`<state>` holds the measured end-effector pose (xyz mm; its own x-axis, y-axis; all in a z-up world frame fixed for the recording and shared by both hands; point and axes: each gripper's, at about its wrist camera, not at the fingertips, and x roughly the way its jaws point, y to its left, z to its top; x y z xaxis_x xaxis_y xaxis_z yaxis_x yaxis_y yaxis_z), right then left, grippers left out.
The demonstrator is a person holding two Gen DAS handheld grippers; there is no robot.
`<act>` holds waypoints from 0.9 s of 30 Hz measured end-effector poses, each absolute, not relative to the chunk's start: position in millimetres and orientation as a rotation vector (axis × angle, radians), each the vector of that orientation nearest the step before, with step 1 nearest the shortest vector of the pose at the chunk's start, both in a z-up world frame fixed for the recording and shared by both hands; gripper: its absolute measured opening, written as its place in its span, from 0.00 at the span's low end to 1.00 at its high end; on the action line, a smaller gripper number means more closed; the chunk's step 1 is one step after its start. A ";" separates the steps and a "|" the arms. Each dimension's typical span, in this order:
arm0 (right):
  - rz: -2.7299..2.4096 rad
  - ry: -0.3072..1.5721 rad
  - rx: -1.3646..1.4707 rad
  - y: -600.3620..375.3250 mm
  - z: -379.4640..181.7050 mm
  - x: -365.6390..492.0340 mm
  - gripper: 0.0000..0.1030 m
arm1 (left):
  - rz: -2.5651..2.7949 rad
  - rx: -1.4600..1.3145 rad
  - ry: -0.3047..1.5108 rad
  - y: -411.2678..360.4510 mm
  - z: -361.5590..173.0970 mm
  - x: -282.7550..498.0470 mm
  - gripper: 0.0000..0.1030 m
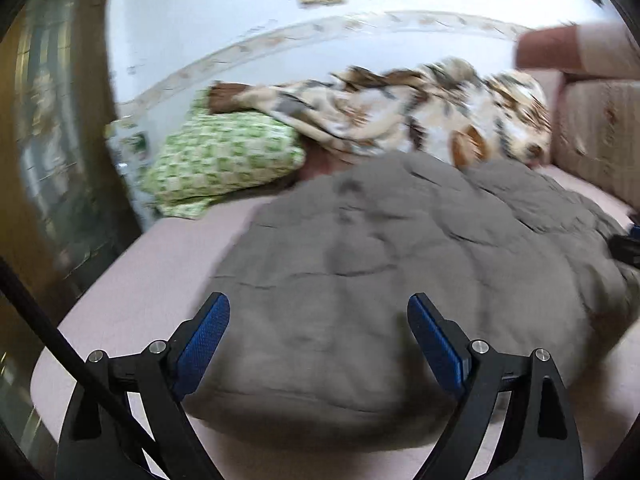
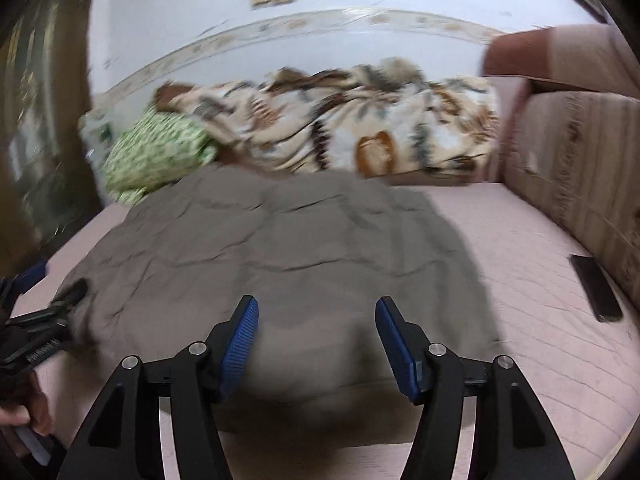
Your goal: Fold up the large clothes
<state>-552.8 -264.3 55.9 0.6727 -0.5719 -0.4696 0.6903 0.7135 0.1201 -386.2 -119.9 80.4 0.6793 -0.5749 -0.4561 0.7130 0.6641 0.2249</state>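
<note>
Both tools spread over the garment

Grey garment (image 1: 360,248) lay flat on the bed (image 2: 540,280), ahead of left tool (image 1: 318,336) and right tool (image 2: 316,336); neither pinched anything.

Bedding: we see a pale pink quilted mattress cover (image 2: 520,272) spread underneath.
Pillow: a green-and-white patterned pillow (image 1: 216,160) lies at the far left.
Blanket: a cream blanket with brown leaf print (image 2: 360,128) is bunched along the wall, touching the pillow.
Far right: a pink striped upholstered headboard (image 2: 580,168) stands upright.
Beside it: a flat black rectangular object (image 2: 596,288) lies on the cover.
Wall: pale blue wall (image 1: 224,28) with a patterned border strip.
</note>
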 end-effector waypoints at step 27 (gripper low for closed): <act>-0.690 0.386 0.215 -183.2 66.8 -582.0 0.86 | -0.768 0.385 0.489 -79.1 90.6 -439.1 0.88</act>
<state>-582.0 -183.2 66.8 0.7046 -0.5761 -0.4144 0.6544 0.7533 0.0654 -439.1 -79.1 90.6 0.6184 -0.5618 -0.5495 0.7355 0.6601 0.1527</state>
